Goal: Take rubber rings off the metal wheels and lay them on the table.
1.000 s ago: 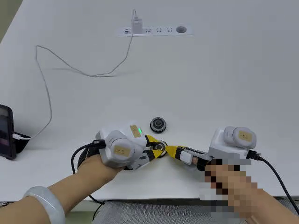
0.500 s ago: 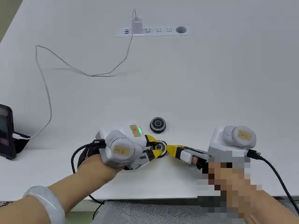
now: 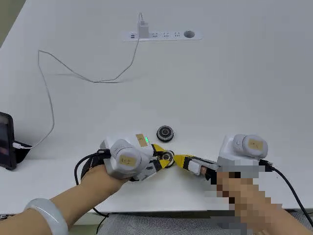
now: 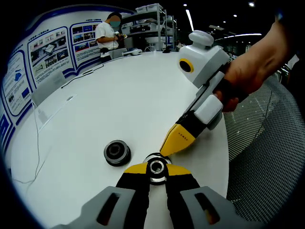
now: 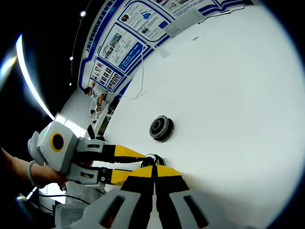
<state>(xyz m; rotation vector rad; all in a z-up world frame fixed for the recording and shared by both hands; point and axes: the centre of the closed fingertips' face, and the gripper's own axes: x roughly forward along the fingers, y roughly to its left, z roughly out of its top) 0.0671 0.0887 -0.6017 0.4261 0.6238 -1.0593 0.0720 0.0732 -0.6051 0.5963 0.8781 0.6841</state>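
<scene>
My left gripper [image 3: 162, 157] is shut on a small metal wheel [image 4: 157, 168], held just above the table near the front edge. The wheel has a shiny hub and a thin dark rubber ring round its rim. My right gripper [image 3: 176, 159] comes in from the right with its yellow jaws shut, tips against the wheel's rim [image 5: 151, 159]. Whether they pinch the ring is hidden. A second wheel [image 3: 166, 132] with a thick black rubber ring lies flat on the table just beyond; it also shows in the left gripper view [image 4: 117, 152] and the right gripper view [image 5: 161, 128].
A white power strip [image 3: 161, 35] lies at the back with a plugged-in charger, whose grey cable [image 3: 49, 98] runs to a phone [image 3: 6, 139] at the left edge. The white table [image 3: 234, 88] stretches wide beyond the wheels. Black cords trail from both grippers.
Both grippers have stayed at the held wheel; the right gripper's tips have crept slightly closer to its rim. The picture has shifted a little with the head.
</scene>
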